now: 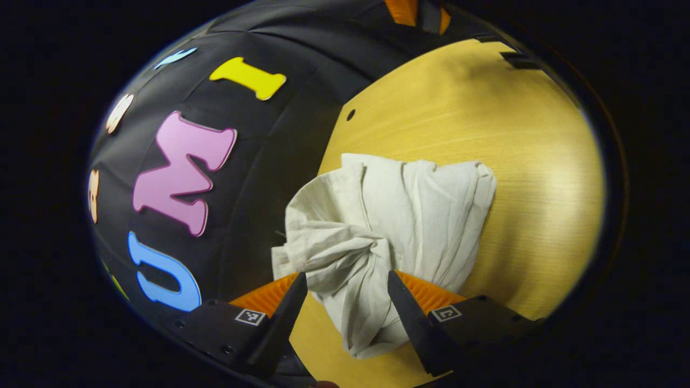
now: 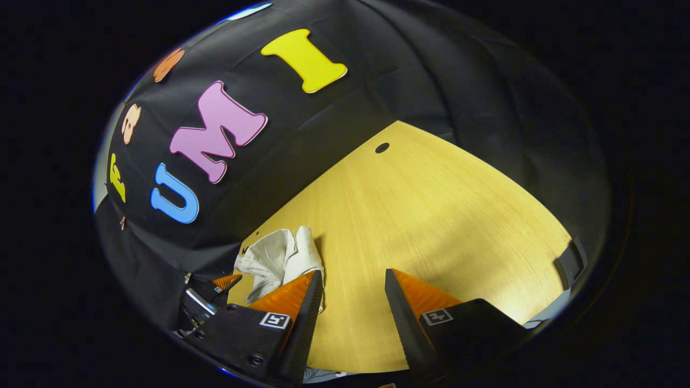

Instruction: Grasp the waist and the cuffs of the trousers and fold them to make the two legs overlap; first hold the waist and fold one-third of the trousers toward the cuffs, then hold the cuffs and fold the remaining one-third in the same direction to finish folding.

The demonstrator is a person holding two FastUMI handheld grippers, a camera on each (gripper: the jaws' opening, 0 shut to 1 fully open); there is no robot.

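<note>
Off-white trousers (image 1: 388, 215) lie crumpled in a heap on the wooden table (image 1: 539, 161). My left gripper (image 1: 346, 275) is open right over the near end of the heap, and a bunched fold of cloth runs between its two fingers without being pinched. In the right gripper view the trousers (image 2: 277, 258) sit at the left, near the table's edge. My right gripper (image 2: 353, 272) is open over bare wood to the right of them, with nothing between its fingers. The left gripper (image 2: 218, 285) shows low at the left, beside the cloth.
The black booth wall (image 2: 431, 81) runs along the table's far side and close by the trousers. A small round hole (image 2: 382, 147) marks the tabletop near that edge. Black brackets (image 2: 570, 262) sit on the table's rim. Bare wood (image 2: 431, 215) stretches right of the heap.
</note>
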